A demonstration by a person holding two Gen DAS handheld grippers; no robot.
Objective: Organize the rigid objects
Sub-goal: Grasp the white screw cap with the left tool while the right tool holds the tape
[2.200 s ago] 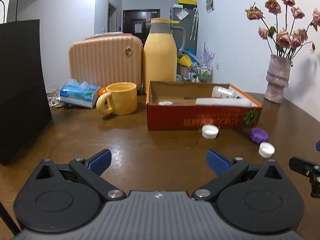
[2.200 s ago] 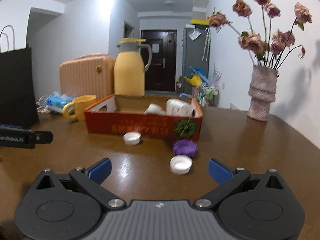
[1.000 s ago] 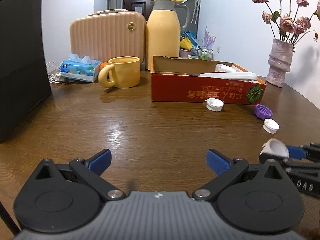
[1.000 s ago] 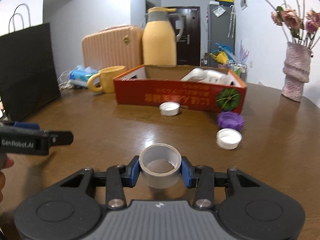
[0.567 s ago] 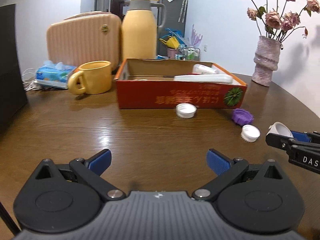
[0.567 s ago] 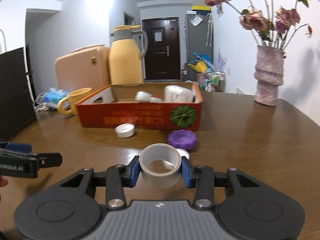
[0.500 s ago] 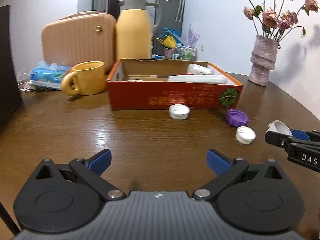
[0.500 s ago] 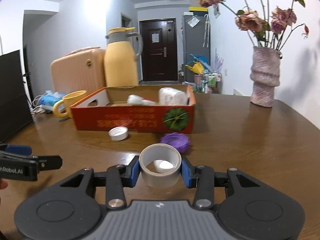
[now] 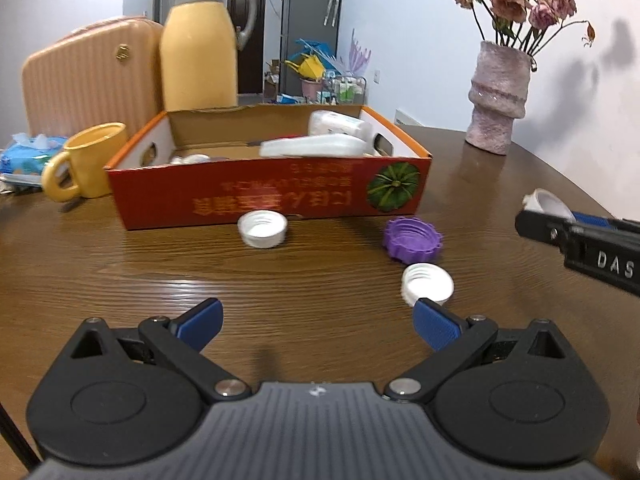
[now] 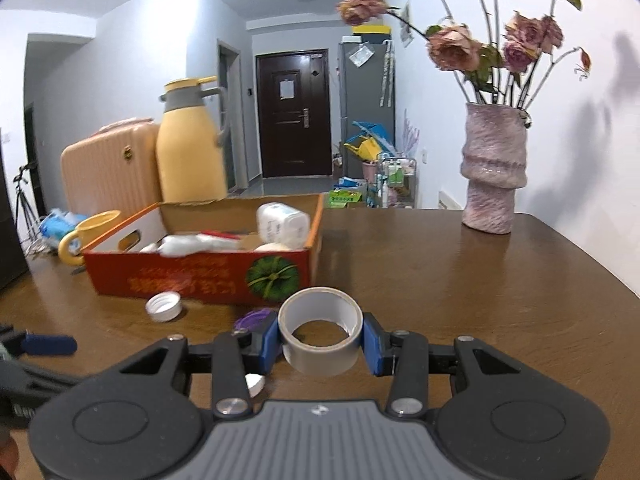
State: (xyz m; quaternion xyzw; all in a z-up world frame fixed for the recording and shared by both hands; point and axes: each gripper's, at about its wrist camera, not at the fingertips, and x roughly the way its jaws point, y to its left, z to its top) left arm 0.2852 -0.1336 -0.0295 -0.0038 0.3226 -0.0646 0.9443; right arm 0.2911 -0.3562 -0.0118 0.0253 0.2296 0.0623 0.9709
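Observation:
My right gripper [image 10: 321,340] is shut on a grey roll of tape [image 10: 320,346], held above the wooden table in front of the red cardboard box [image 10: 200,276]. That roll [image 9: 546,202] shows at the right edge of the left wrist view, at the tip of the right gripper [image 9: 560,220]. My left gripper [image 9: 316,320] stands open with nothing between its fingers. Ahead of it lie a white cap [image 9: 262,229], a purple cap [image 9: 413,239] and a second white cap [image 9: 427,283]. The box [image 9: 272,196] holds white bottles and containers.
A yellow mug [image 9: 86,160], a tissue pack [image 9: 24,156], a yellow thermos [image 9: 200,44] and a peach case [image 9: 88,76] stand left of and behind the box. A pink vase of dried flowers [image 10: 494,168] sits at the far right of the table.
Both grippers have moved towards the box, which now looks larger. The right one still holds the tape roll and has risen a little. The caps now lie closer to the left fingers.

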